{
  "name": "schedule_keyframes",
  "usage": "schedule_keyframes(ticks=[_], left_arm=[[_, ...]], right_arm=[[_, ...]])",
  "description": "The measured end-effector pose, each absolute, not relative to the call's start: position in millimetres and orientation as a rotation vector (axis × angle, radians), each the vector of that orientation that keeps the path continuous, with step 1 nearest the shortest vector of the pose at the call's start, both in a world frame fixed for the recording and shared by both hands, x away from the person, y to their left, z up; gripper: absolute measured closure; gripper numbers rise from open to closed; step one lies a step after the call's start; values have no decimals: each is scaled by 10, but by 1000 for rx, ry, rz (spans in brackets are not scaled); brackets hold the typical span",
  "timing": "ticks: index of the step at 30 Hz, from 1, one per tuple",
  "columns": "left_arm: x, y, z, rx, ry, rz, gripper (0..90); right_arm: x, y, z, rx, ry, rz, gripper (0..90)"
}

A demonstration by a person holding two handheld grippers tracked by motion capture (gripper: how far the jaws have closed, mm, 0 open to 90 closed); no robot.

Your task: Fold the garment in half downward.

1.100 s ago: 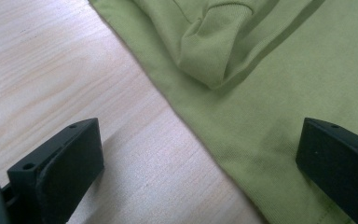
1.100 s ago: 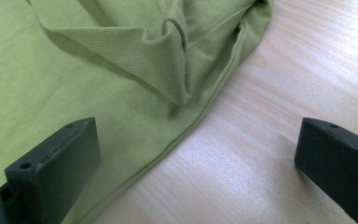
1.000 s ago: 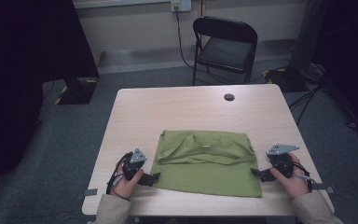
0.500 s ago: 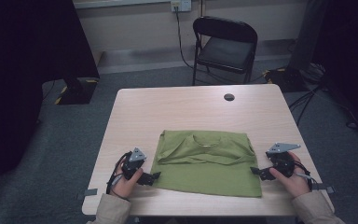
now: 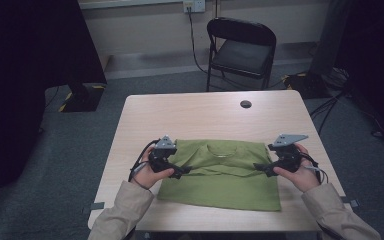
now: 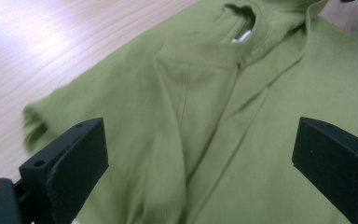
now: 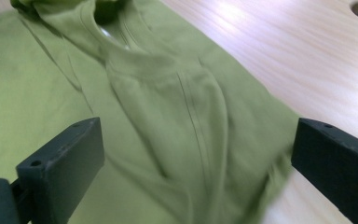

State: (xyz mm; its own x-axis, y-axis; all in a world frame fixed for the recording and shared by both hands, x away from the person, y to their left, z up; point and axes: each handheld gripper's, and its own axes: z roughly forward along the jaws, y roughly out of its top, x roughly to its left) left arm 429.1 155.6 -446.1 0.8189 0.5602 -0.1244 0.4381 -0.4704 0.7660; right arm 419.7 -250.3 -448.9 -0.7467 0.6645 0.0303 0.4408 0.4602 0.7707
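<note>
Two hand-held grippers are hovering in my hands over a green shirt (image 5: 220, 175), which is lying folded flat on the near half of the desk (image 5: 205, 115), collar toward the far side. I am holding my left hand-held gripper (image 5: 182, 171) above the shirt's left edge, jaws spread wide with nothing between them. I am holding my right hand-held gripper (image 5: 258, 167) above the right edge, jaws equally wide. Both are pointing inward toward the collar (image 6: 242, 28).
</note>
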Motion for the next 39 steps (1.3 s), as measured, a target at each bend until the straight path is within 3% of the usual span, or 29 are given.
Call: schedule_keyframes(ticks=[8,14,18,24,32,39], left_arm=[[4539,1293,-4561,2178,716,150,38],[4658,1154,-4627,2173,737,139,92],[4743,1096,-4660,2185,742,119,230],[4833,1045,-4677,2214,741,72,315],[4889,1085,-4733,2221,775,60,307],[4909,1086,-4811,2235,821,61,342]], right_arm=[[4433,-2217,-4597,928,2499,1198,41],[4561,-2052,-4683,928,2530,1203,123],[4631,-1984,-4689,928,2560,1171,206],[4730,-2007,-4690,1004,2571,1191,315],[4762,-2102,-4748,1059,2609,1213,305],[4783,-2128,-4780,1059,2620,1181,446]])
